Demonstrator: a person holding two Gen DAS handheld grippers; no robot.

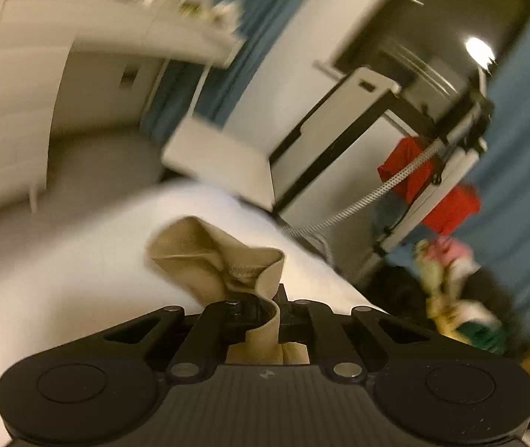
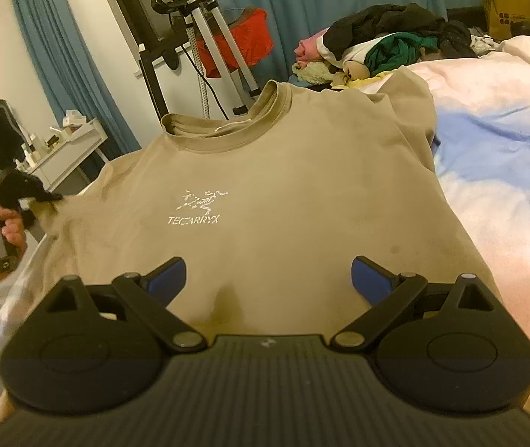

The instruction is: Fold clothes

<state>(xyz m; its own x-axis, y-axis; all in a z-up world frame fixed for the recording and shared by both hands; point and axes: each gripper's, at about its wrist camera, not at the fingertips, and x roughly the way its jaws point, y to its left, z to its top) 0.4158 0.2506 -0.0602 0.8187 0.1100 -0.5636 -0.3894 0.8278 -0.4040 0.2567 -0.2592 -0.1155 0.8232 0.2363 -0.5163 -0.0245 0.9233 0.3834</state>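
Between left gripper (image 1: pixel 261 311) jaws, tan T-shirt (image 2: pixel 283 201) sleeve.

White print "TECARRYX" under skeleton logo on tan T-shirt (image 2: pixel 265 193) chest.

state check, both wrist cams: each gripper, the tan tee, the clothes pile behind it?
left gripper: shut on a fold of the tan T-shirt
right gripper: open, over the shirt's lower part, holding nothing
tan T-shirt: spread front up on the bed, unfolded, logo showing
clothes pile: heaped, unfolded
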